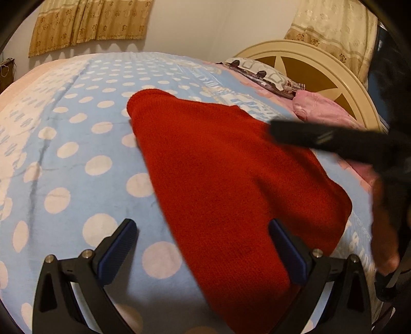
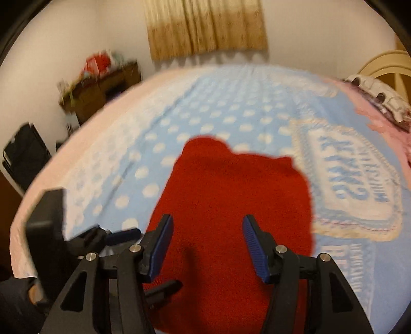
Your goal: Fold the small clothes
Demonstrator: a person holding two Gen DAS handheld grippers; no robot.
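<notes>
We see a red knitted garment [image 1: 231, 179] lying flat on a light blue blanket with white polka dots [image 1: 77, 154] that covers the bed. In the left wrist view the garment runs from the middle of the blanket down toward the camera, and its near part sits between the fingers of the left gripper [image 1: 203, 246].

Our left gripper hangs low over the blanket with its 2 blue-padded fingers spread wide apart and nothing between the pads; the left finger is over the dotted blanket, the right one over the red knit. In the right wrist view this same gripper [image 2: 120, 235] appears at the lower left, close beside the garment's left edge, with a dark-gloved hand [image 2: 15, 300] showing at the bottom corner.

Our right gripper [image 2: 206, 244] points forward along the garment [image 2: 231, 200], its 2 fingers also held apart and gripping nothing, both over red fabric. From the left wrist view its black body [image 1: 334, 141] reaches in from the right, blurred, above the garment's far right edge.

A white patch with blue lettering [image 2: 352, 185] lies on the blanket just right of the garment. At the head of the bed we see a cream headboard [image 1: 321, 66], a patterned pillow [image 1: 264, 74] and pink bedding [image 1: 323, 110]. Tan patterned curtains [image 1: 90, 23] hang on the wall.
</notes>
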